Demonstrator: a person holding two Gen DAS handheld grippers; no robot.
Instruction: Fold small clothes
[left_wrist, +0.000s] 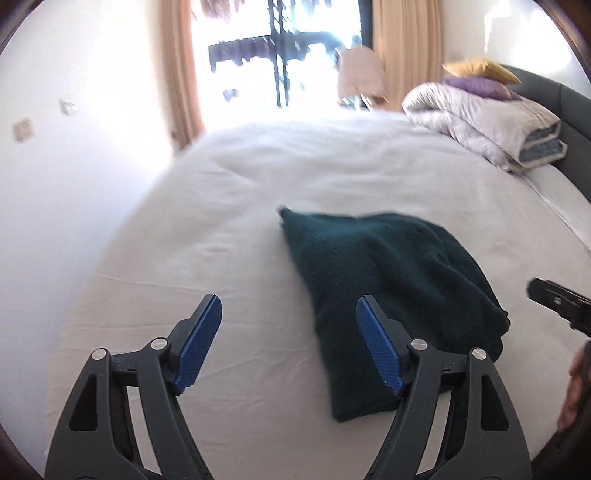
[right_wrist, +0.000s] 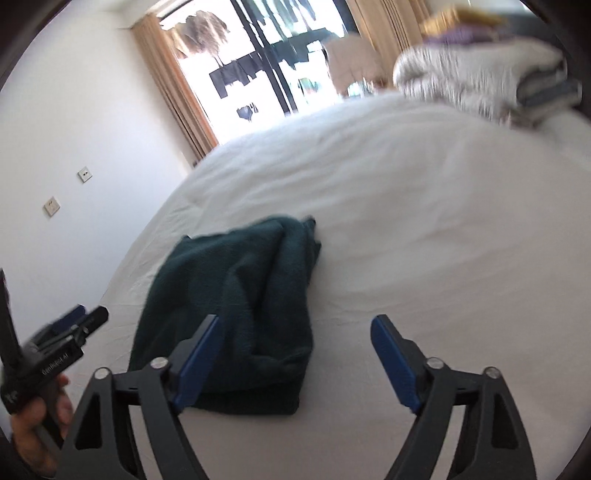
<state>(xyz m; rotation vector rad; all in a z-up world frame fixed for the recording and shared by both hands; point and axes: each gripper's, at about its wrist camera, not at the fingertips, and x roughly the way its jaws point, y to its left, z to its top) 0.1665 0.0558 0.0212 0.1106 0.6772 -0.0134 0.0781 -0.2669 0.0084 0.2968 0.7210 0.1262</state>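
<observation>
Fleece garment (left_wrist: 388, 288), dark green, folded in a wedge on smooth white sheet (left_wrist: 221, 229).

Home bedroom, white-sheeted bed (left_wrist: 258, 177), folded duvet (left_wrist: 480, 118), curtained window (left_wrist: 277, 55)

Most of the white bed sheet (left_wrist: 207, 229) lies bare, leaving broad free room in the left and centre of the left wrist view and the right half of the right wrist view. The folded dark green garment (left_wrist: 391, 295) takes up the lower centre. A heap of bedding (left_wrist: 491, 122) with cushions blocks the upper right corner against the grey headboard (left_wrist: 569, 107). The wall (left_wrist: 74, 147) closes the left edge.
</observation>
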